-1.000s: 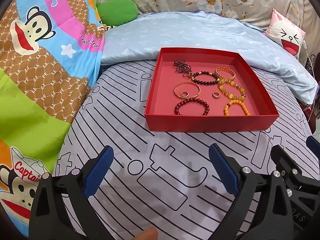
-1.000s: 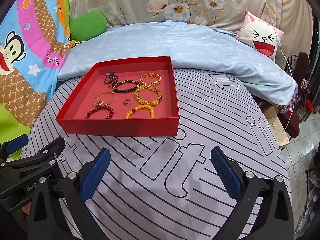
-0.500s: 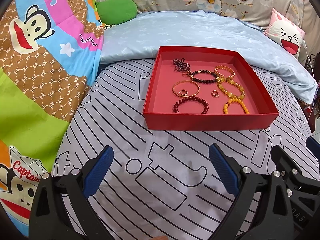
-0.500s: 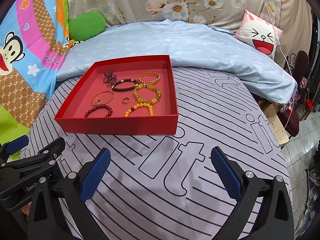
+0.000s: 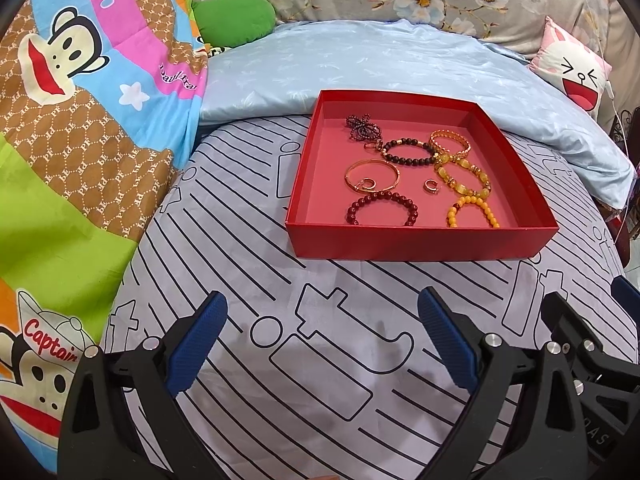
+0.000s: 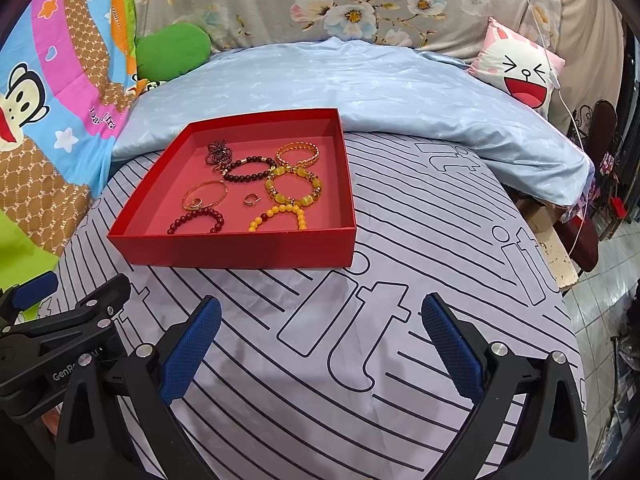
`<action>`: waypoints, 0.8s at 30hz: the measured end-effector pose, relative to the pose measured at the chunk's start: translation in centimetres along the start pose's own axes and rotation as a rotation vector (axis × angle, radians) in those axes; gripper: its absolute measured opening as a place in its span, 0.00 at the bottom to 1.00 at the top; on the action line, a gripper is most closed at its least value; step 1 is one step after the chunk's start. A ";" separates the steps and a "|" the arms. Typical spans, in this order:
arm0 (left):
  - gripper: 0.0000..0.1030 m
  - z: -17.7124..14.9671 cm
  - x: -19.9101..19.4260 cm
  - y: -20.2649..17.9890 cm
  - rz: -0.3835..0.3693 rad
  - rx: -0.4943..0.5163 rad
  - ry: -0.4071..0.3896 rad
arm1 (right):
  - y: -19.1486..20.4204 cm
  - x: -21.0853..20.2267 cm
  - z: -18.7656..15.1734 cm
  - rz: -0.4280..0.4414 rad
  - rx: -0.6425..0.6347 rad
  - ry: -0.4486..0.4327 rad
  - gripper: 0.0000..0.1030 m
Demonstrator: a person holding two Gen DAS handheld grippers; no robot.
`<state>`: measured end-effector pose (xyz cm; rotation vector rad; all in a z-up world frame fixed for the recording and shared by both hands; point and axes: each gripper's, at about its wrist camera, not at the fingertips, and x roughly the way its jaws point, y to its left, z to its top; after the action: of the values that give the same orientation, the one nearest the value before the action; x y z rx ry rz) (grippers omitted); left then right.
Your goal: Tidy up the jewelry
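Left tool (image 5: 322, 338) and right tool (image 6: 320, 340) gape wide, holding nothing

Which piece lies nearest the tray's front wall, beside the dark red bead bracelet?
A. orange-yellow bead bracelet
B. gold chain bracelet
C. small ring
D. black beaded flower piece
A: the orange-yellow bead bracelet lies against the front wall of the red tray, right of the dark red bead bracelet.

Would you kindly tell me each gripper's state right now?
Left gripper: open, holding nothing.
Right gripper: open, holding nothing.
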<state>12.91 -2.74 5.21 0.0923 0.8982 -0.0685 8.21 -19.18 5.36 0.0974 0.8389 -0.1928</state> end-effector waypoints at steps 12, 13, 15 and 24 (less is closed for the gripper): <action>0.89 0.0 0.0 0.0 -0.001 0.000 0.000 | -0.1 0.2 -0.3 0.000 0.003 0.004 0.94; 0.89 0.0 0.0 0.0 -0.001 -0.001 0.001 | -0.1 0.2 -0.3 -0.001 0.003 0.004 0.94; 0.89 0.1 0.0 0.0 -0.001 0.000 0.000 | -0.1 0.2 -0.3 0.000 0.004 0.004 0.94; 0.89 -0.1 0.1 0.1 0.005 0.000 -0.002 | -0.1 0.2 -0.4 0.000 0.003 0.006 0.94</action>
<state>12.92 -2.65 5.10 0.0949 0.8959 -0.0639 8.08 -19.21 4.92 0.1005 0.8451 -0.1941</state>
